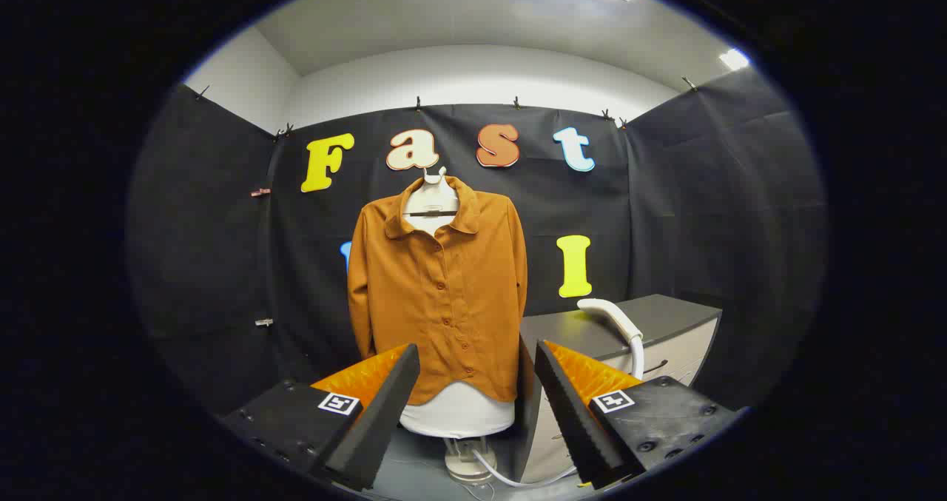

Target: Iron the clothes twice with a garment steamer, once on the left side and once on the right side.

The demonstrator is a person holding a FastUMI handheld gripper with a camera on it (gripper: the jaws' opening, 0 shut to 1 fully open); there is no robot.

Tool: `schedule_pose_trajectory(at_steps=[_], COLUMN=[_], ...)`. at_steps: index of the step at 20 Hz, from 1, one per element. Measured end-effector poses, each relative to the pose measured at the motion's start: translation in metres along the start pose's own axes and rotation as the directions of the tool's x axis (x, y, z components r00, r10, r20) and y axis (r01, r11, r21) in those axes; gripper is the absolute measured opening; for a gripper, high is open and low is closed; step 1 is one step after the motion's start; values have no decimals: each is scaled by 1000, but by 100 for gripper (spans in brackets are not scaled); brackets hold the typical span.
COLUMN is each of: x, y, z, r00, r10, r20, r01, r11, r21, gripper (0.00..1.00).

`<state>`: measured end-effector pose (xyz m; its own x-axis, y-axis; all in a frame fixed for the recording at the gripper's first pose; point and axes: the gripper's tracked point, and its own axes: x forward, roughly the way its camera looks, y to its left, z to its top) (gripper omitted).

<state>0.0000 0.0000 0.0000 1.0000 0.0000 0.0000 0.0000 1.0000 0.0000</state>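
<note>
**Desk:** Where's the steamer head, and which way does it lie?

**Me:** I see the garment steamer right of centre in the frame, resting on the flat dark top of a cabinet. It's a smooth, pale, rounded wand. Its long axis slants from upper left down to lower right, the blunt end pointing toward the shirt. A pale hose curves down from it to a base at the bottom centre.

**Desk:** And the clothes?

**Me:** The shirt hangs upright at centre frame, buttoned, collared, a soft matte rust-brown fabric over a white form, with a hanger at the neck. It sits beside the cabinet's left edge.

**Desk:** Fingers?

**Me:** My gripper is spread wide, holding nothing. The wedge-shaped fingers frame the shirt's hem at the lower middle, well short of it.
</note>
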Motion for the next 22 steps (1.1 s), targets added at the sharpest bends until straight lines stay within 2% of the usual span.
schedule_pose_trajectory(at_steps=[22], x=[12], y=[12], z=[7], r00=[1000], r10=[-19], r20=[23], r01=[20], r11=[999], r21=[-36], gripper=[98])
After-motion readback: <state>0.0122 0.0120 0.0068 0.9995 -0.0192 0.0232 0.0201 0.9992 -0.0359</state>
